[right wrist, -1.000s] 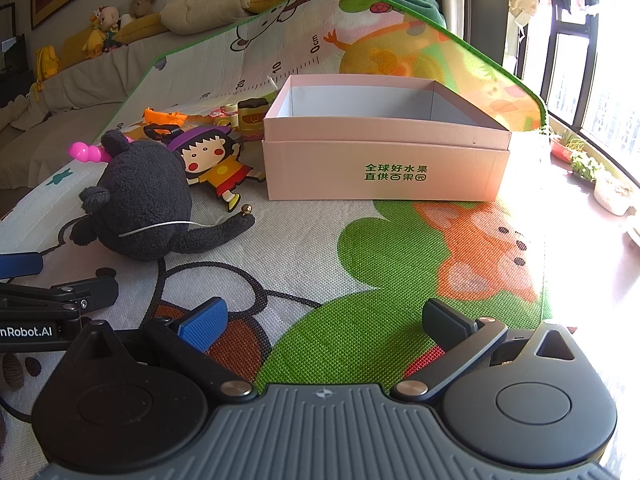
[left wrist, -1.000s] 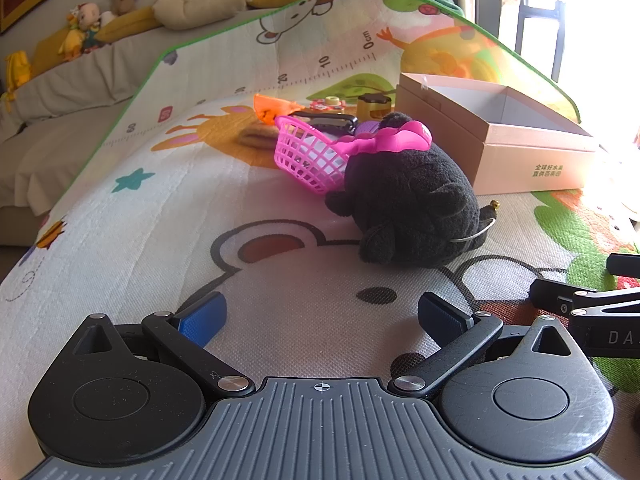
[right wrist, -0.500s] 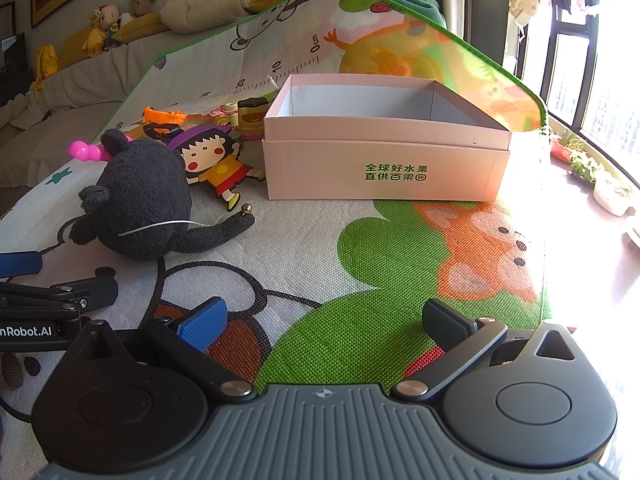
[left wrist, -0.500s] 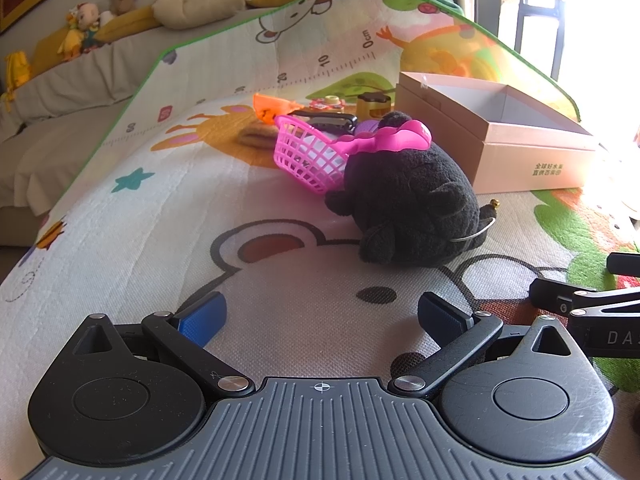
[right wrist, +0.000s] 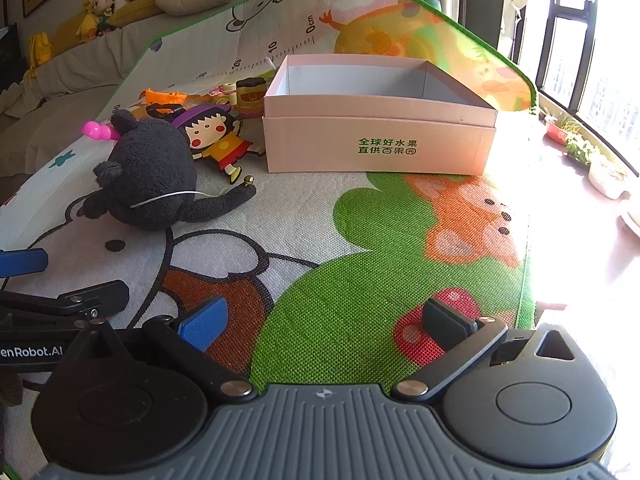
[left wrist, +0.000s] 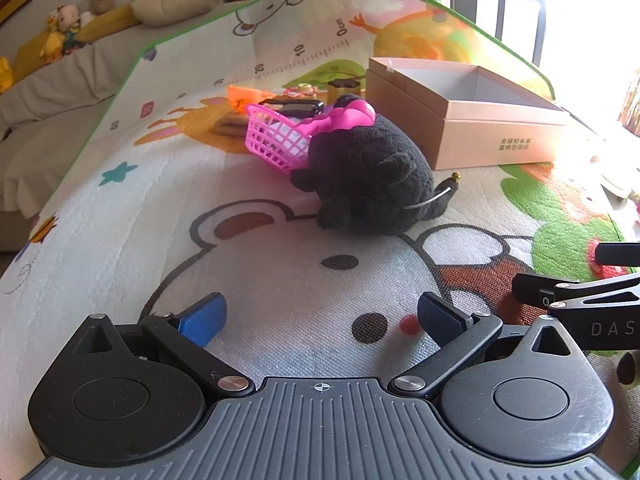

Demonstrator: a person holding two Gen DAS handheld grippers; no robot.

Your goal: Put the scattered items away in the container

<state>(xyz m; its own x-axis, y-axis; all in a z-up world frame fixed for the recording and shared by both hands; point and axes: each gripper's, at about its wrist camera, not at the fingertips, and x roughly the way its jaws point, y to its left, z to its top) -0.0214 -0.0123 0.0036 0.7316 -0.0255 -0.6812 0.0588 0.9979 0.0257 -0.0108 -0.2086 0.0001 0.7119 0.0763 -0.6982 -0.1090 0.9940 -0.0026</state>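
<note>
Both the left gripper and right gripper hover low over the mat, fingers spread wide and holding nothing. The box stands empty at the far end; the black plush lies left of it, touching the pink basket, with a cartoon figure and small toys behind. Risk: a grasp on the plush may snag the basket or its thin cord and drag neighbouring items
</note>
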